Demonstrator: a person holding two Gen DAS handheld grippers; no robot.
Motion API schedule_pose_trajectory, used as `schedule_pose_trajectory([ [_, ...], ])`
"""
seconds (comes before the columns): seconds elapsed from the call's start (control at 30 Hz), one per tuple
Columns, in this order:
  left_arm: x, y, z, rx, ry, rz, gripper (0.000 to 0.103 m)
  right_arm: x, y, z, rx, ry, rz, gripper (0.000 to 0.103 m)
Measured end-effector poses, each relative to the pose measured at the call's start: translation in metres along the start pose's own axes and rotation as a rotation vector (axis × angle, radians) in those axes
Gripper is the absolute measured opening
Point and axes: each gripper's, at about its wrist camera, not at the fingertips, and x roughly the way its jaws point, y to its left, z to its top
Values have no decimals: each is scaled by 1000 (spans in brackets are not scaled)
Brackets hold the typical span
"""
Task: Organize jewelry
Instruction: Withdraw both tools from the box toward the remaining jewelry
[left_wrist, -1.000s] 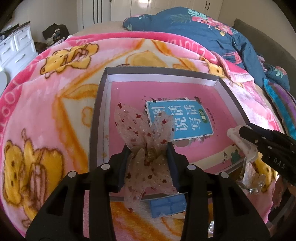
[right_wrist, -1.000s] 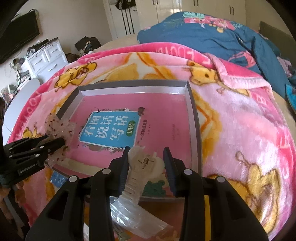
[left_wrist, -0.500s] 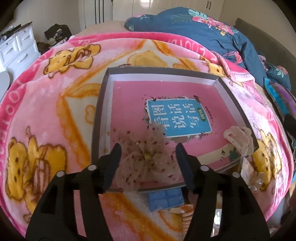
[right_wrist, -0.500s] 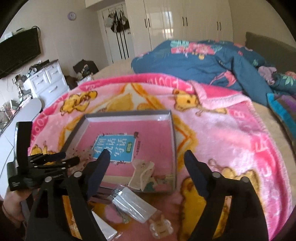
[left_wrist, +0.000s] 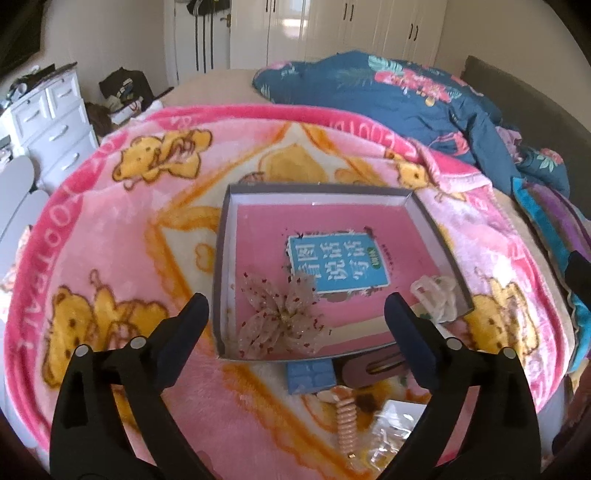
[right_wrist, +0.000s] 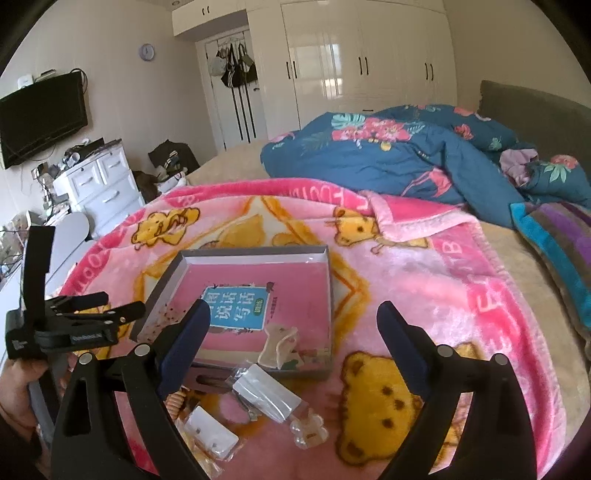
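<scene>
A grey shallow box with a pink book in it lies on the pink bear blanket. A sheer bow with red specks rests in the box's near left corner. A white claw clip sits at its near right corner, and also shows in the right wrist view. My left gripper hovers above and behind the bow, its jaws opening wide with nothing between the pads. My right gripper is raised behind the box, jaws also opening and empty. The left gripper shows at the left, held by a hand.
Loose items lie on the blanket in front of the box: a blue card, a pink hair clip, a peach spiral tie, a clear bag, a small bear clip. A blue quilt is heaped behind.
The left gripper let go of the bow and the right let go of the claw clip; both pieces now lie in the box. Both grippers opened wide, rose and drew back.
</scene>
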Motion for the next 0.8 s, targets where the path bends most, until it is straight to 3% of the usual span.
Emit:
schedule_pose_trajectory([
  [0.43,-78,-10,-10,-4,-92,-19,94,-61,-2,0,-1,-76,20,98],
  [0.8,-116,-11,-35,-5,-117,-32,94,-103,6,-9,-24,-108,54,99],
])
